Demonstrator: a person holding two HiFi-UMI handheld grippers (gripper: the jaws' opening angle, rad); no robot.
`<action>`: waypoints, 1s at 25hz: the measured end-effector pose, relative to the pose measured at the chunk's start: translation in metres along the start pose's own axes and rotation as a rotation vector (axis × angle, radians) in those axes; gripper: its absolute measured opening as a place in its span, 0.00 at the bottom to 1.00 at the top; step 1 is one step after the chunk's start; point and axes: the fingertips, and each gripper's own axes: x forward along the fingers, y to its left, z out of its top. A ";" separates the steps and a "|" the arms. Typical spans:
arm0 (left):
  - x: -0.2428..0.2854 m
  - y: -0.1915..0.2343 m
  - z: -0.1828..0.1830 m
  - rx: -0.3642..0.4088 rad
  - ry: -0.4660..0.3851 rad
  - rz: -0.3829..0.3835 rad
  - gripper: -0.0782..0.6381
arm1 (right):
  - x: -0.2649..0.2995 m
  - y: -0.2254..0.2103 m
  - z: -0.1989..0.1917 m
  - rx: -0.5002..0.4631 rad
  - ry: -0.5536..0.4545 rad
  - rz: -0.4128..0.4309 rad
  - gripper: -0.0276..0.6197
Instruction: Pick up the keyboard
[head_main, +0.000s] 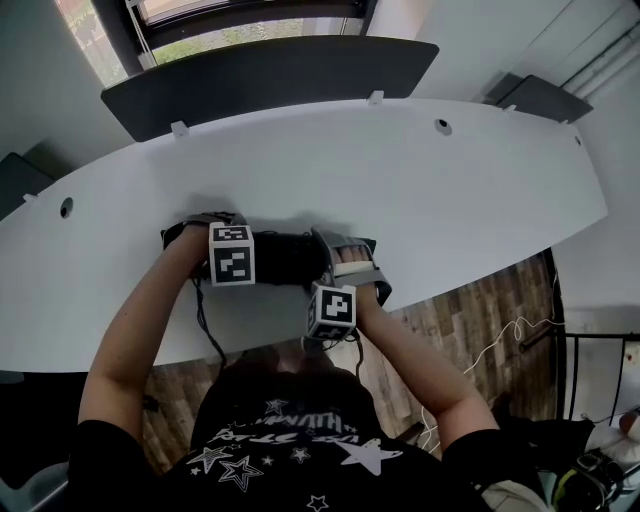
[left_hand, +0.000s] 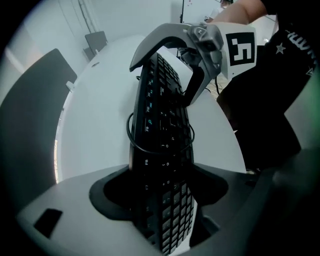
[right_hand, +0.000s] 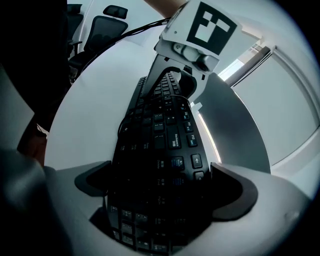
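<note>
A black keyboard (head_main: 285, 258) lies lengthwise near the front edge of the white table (head_main: 400, 180), with a thin black cable (left_hand: 135, 142) looped around it. My left gripper (head_main: 192, 238) points down over its left end. In the left gripper view the keyboard (left_hand: 165, 115) runs between the jaws of the left gripper (left_hand: 160, 195), and both dark pads (left_hand: 112, 192) lie against its long edges. My right gripper (head_main: 350, 255) clasps the right end. The right gripper view shows the keyboard (right_hand: 165, 135) filling the gap of the right gripper (right_hand: 160, 195), pads on both edges.
A dark partition panel (head_main: 270, 75) stands along the table's far edge. Cable holes (head_main: 443, 126) sit in the tabletop. A cable (head_main: 205, 330) hangs off the front edge by the person's torso. Wooden floor (head_main: 480, 320) lies below. Office chairs (right_hand: 107, 27) stand beyond the table.
</note>
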 end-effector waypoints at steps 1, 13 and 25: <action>0.001 -0.001 0.000 -0.004 0.010 -0.007 0.56 | 0.001 0.001 0.000 -0.003 0.001 -0.001 0.93; 0.006 -0.031 -0.007 -0.090 0.005 -0.185 0.51 | 0.000 0.006 0.006 -0.136 -0.038 -0.083 0.93; 0.003 -0.088 -0.007 -0.373 -0.060 -0.499 0.21 | -0.009 0.007 0.022 -0.184 -0.016 -0.048 0.93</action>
